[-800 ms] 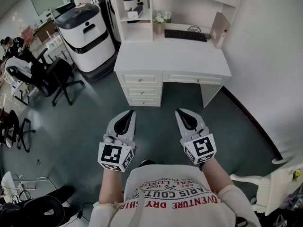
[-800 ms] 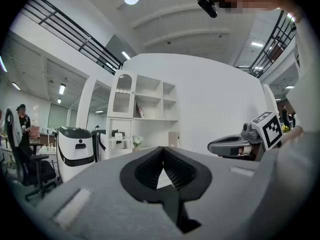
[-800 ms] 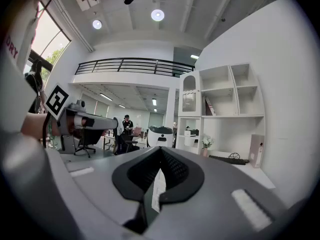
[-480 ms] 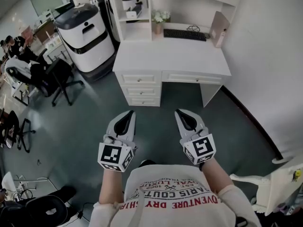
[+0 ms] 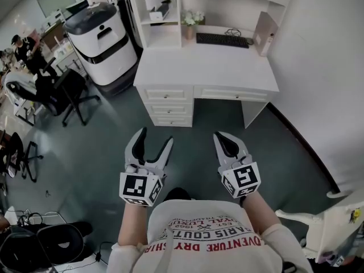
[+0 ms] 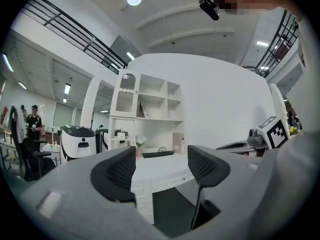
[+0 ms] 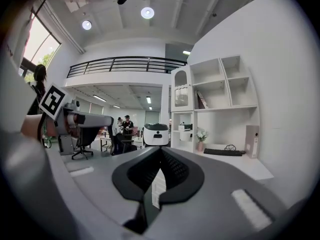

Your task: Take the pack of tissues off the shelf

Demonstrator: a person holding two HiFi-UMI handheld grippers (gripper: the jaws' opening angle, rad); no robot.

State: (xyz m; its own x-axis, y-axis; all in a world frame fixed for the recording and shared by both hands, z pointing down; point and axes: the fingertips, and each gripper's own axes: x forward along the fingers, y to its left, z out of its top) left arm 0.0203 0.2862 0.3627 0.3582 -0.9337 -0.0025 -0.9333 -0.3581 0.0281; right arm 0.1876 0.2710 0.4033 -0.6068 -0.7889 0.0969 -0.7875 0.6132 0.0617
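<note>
A small white pack [image 5: 158, 16] lies in the middle cubby of the white shelf unit [image 5: 141, 21] at the desk's back left; it also shows as the pack [image 7: 184, 127] in the right gripper view. Both grippers hang over the dark floor, well short of the desk. My left gripper [image 5: 154, 139] is open, with nothing between its black pads [image 6: 121, 173]. My right gripper [image 5: 220, 136] is shut and empty, its pads [image 7: 170, 170] pressed together. In the left gripper view the shelf unit [image 6: 150, 101] stands far ahead.
A white desk [image 5: 206, 64] with drawers carries a black keyboard [image 5: 222, 40] and a flower vase [image 5: 190, 23]. A white-and-black machine [image 5: 102, 36] stands to its left, with office chairs [image 5: 65, 92] and people beyond. A white wall [image 5: 324, 67] runs along the right.
The left gripper's jaws have spread from shut to open. The view has shifted slightly toward the desk; the right gripper stays shut.
</note>
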